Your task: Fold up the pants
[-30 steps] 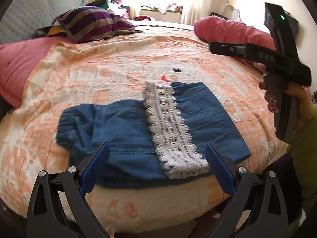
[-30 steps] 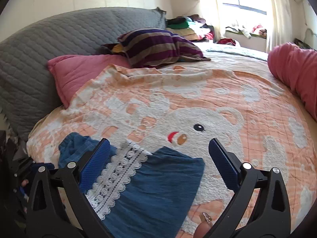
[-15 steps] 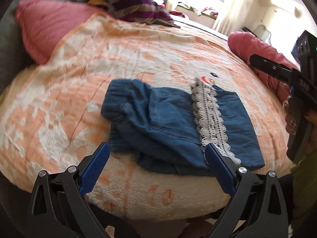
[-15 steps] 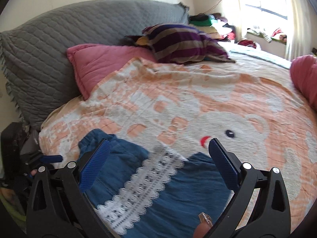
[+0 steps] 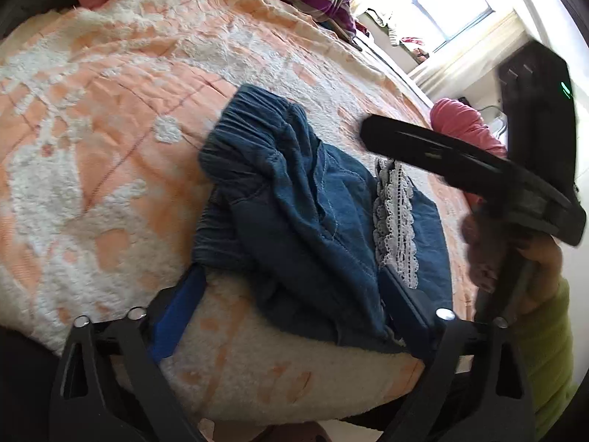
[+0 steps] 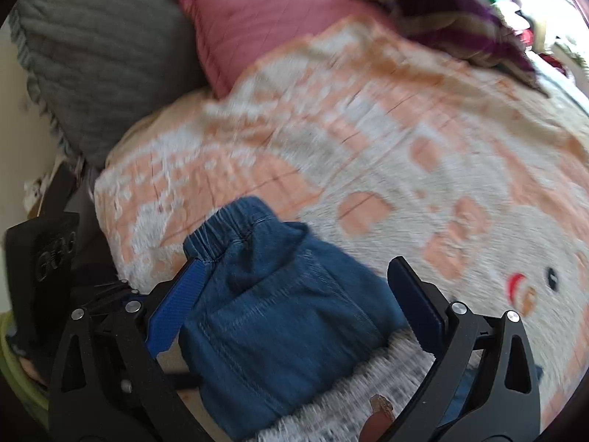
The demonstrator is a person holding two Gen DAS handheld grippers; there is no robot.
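Your pants (image 5: 305,221), blue denim w/ a white lace band (image 5: 395,221), lie folded and a bit bunched on the orange-and-white fleece blanket (image 5: 110,129), close to the near edge of the bed. The elastic waistband end sits toward the pink pillow (image 6: 265,25) and grey quilted cushion (image 6: 95,55); the lace band sits toward the other end. Your left gripper (image 5: 291,316) points down at the near edge of the pants, its blue pads straddling the fabric: left pad on the blanket just beside the waistband corner, right pad by the lace end. Its jaws are closing but not yet pressing; cloth lies between them, not pinched. Your right gripper (image 6: 298,302) hangs over the waistband half, jaws wide apart, pads on either side of the denim w/o clamping it; that view is blurred, so contact w/ the cloth can't be judged. In the left view you see the right gripper's black body above the lace band, held by your right hand (image 5: 533,258) in a yellow-green sleeve (image 5: 548,350). A purple striped cloth (image 6: 452,11) lies at the far end of the bed.
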